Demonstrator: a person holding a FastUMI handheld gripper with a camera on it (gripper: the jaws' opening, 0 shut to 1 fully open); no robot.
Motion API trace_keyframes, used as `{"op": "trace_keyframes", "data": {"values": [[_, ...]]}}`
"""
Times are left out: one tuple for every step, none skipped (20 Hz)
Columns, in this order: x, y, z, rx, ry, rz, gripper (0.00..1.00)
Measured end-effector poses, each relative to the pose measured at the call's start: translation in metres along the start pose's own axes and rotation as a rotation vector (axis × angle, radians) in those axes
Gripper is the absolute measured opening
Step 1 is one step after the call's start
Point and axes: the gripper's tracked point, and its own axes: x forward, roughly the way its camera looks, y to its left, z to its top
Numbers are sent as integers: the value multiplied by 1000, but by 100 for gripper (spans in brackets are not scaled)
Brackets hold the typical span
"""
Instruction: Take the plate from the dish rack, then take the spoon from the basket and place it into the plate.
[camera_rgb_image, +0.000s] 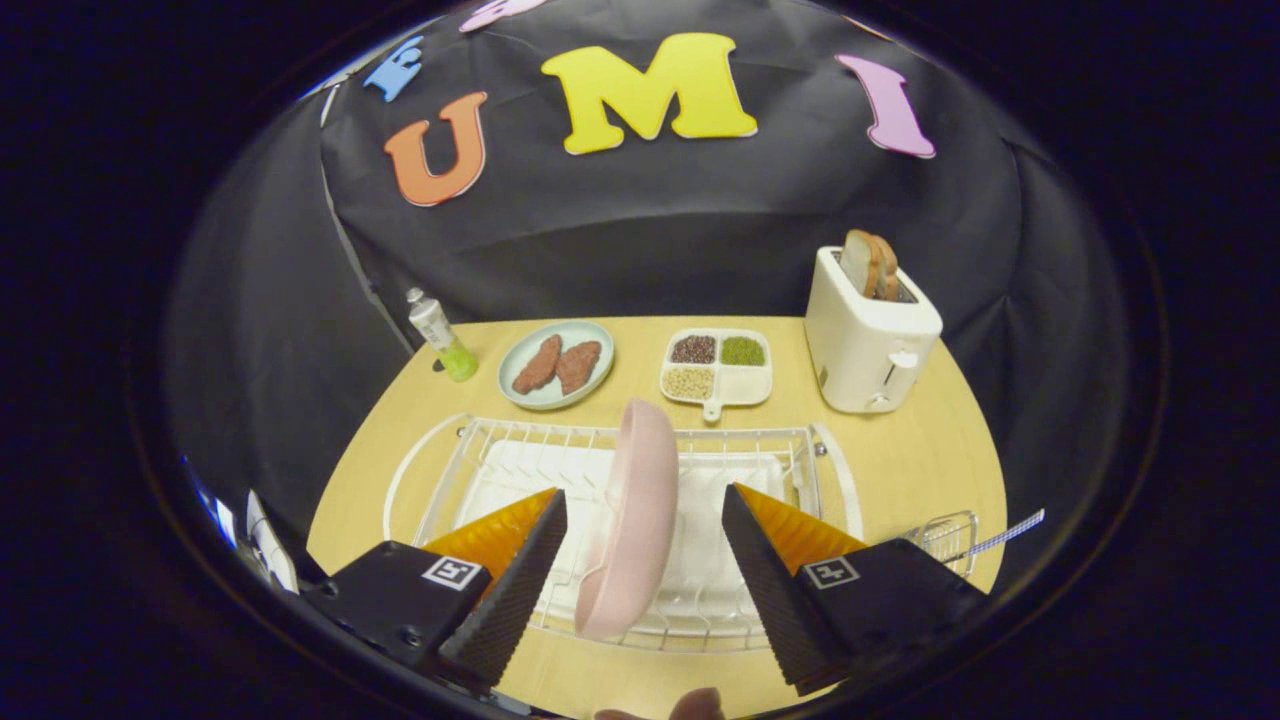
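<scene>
- Gripper view: gripper (645, 545) fingers spread wide, nothing pinched.
- Plate (630, 520) (pink) stands on edge in the rack (470, 465), in the gap between the fingers, nearer the left one. Can't tell for sure if either finger touches it; both look apart from it.
- Plate is edge-on to the camera: its long axis runs from near the fingertips away toward the rack's far rail, top rim tilted slightly right. Faces point left and right, so each finger faces one side, which looks right for a squeeze across the thickness.
- Judgement: step in hand is the plate grab; closing should catch it, though the offset toward the left finger means that one lands first and may tip the plate.
- Basket (948, 535) sits just right of the rack, beyond the right finger; spoon (1005, 533) handle pokes out of it to the right.
</scene>
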Motion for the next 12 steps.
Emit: {"op": "trace_keyframes", "data": {"values": [[7,-1,-1,18,21,-7,99],[14,0,-3,30,41,-12,97],[19,-1,-6,39,62,-20,95],[23,0,-8,50,84,-30,93],[25,1,-11,62,104,-33,89],[26,3,-14,76,123,-37,85],[28,3,-16,95,138,-51,78],[30,4,-17,115,147,-54,71],[31,6,-18,132,155,-58,62],[29,6,-17,159,159,-63,54],[29,8,-17,191,169,-74,45],[28,5,-19,207,183,-93,40]]}}
